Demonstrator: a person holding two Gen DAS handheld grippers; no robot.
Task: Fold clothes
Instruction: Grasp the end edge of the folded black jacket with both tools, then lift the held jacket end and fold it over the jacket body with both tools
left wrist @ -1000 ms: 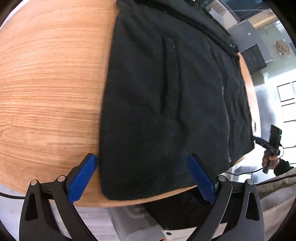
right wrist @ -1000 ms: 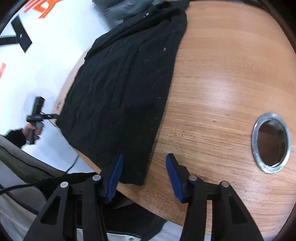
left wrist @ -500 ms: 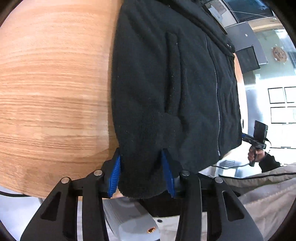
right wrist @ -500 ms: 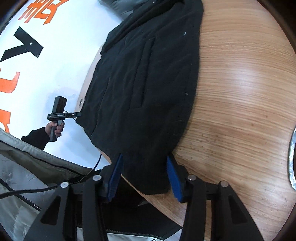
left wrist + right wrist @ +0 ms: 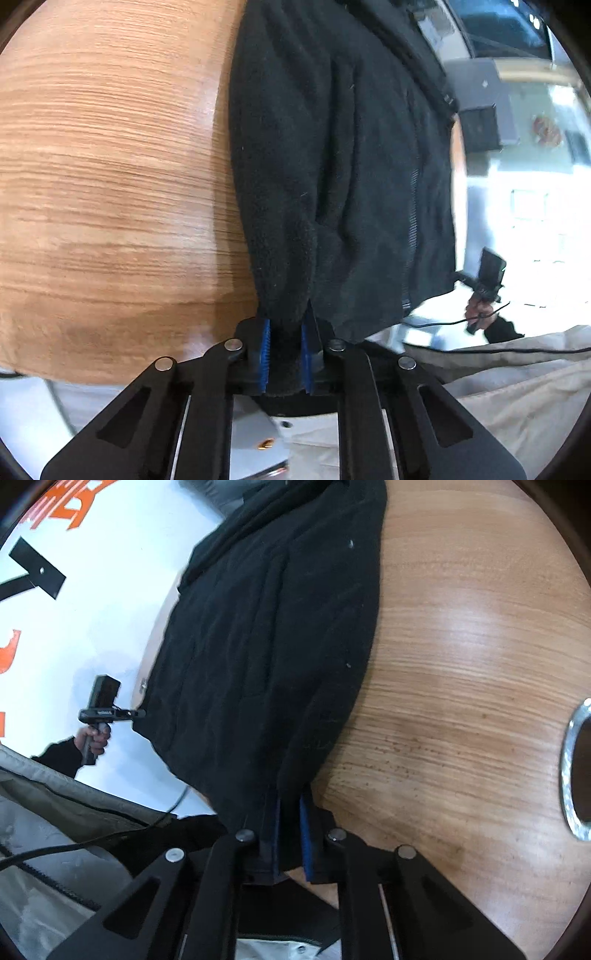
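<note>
Closest to me on the left feed, my left gripper (image 5: 284,356) has its blue pads (image 5: 264,354) pinched in on a corner of the black fleece jacket (image 5: 332,166), right at the near edge of the wooden table (image 5: 110,184). The fabric bunches up between the two fingers and hangs a little past the table edge. On the right feed, my right gripper (image 5: 291,843) is clamped the same way on another near corner of the jacket (image 5: 266,646), with cloth filling the narrow gap between its pads (image 5: 306,840).

Beyond the grippers, the jacket lies spread along the table, running away from me. In the left view I can see its zipper (image 5: 412,229) running lengthwise near the far side, and the bare wood sits to the left of the garment. In the right view the bare tabletop (image 5: 461,664) sits to the right of it, its grain streaked and glossy with a light reflection. A metal-ringed cable hole (image 5: 570,771) is set into the wood at the right edge of that view, well apart from the jacket.

Further out, each feed catches the other hand holding its gripper handle past the jacket's far side (image 5: 480,306) (image 5: 92,738). Behind that, the right view shows a white surface with orange and black markings (image 5: 40,572); the left view shows a bright, blurred room with a dark cabinet (image 5: 480,122).
</note>
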